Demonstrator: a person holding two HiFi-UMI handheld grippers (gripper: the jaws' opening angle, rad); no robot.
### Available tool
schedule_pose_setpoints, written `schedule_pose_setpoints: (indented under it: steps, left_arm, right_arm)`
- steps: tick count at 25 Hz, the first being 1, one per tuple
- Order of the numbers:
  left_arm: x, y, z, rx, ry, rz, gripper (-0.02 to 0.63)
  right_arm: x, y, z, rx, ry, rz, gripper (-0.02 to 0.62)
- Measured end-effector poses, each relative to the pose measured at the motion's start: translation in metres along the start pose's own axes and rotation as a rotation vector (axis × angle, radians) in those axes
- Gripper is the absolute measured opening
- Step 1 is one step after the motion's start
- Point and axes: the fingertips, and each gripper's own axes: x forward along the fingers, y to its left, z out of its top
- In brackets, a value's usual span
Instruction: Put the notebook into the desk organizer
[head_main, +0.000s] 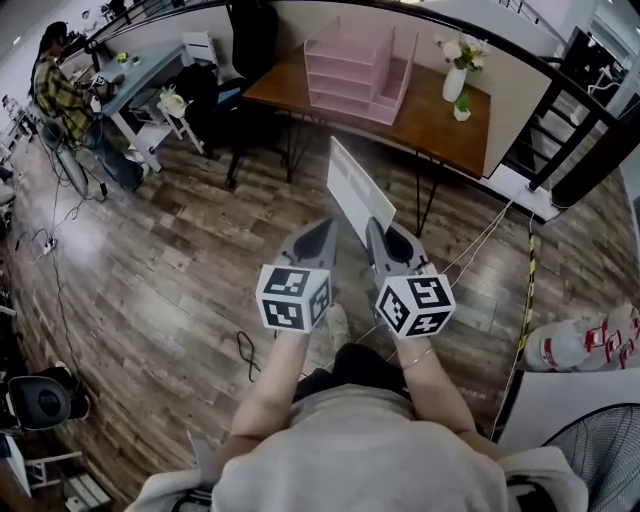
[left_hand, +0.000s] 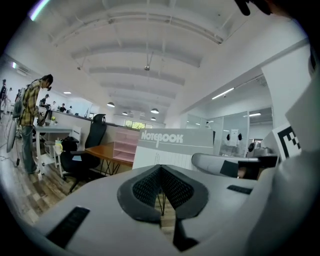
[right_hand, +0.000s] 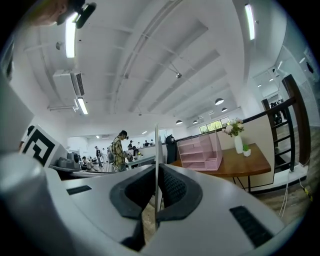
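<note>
Wooden counter (head_main: 440, 125) at upper centre carries the pink desk organizer (head_main: 350, 75). Mid-frame, the right gripper (head_main: 383, 235) pinches the upright notebook (head_main: 355, 190) in its jaws. The left gripper (head_main: 318, 238) jaws are closed and empty.

Matt paper notebook (head_main: 358, 190), plastic organizer (head_main: 355, 72), wooden desk (head_main: 440, 125).

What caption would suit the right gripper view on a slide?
Right claw clamped on a notebook seen edge-on, pink desk organizer waiting on the wooden desk ahead.
</note>
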Motion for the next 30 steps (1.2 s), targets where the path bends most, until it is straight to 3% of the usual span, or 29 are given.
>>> schedule_pose_setpoints:
  steps: [8, 16, 24, 30]
  left_arm:
    - [0.088, 0.081, 0.045, 0.002, -0.017, 0.056, 0.012]
    - [0.160, 0.137, 0.083, 0.009, -0.043, 0.101, 0.012]
    - [0.198, 0.164, 0.094, 0.001, -0.034, 0.071, 0.012]
    - [0.234, 0.199, 0.105, 0.010, -0.039, 0.035, 0.012]
  right_arm:
    - [0.122, -0.038, 0.024, -0.005, -0.011, 0.052, 0.018]
    - [0.214, -0.071, 0.047, 0.009, -0.040, 0.099, 0.018]
    - [0.260, -0.090, 0.053, 0.007, -0.056, 0.083, 0.018]
    - [0.299, -0.108, 0.054, 0.003, -0.080, 0.024, 0.018]
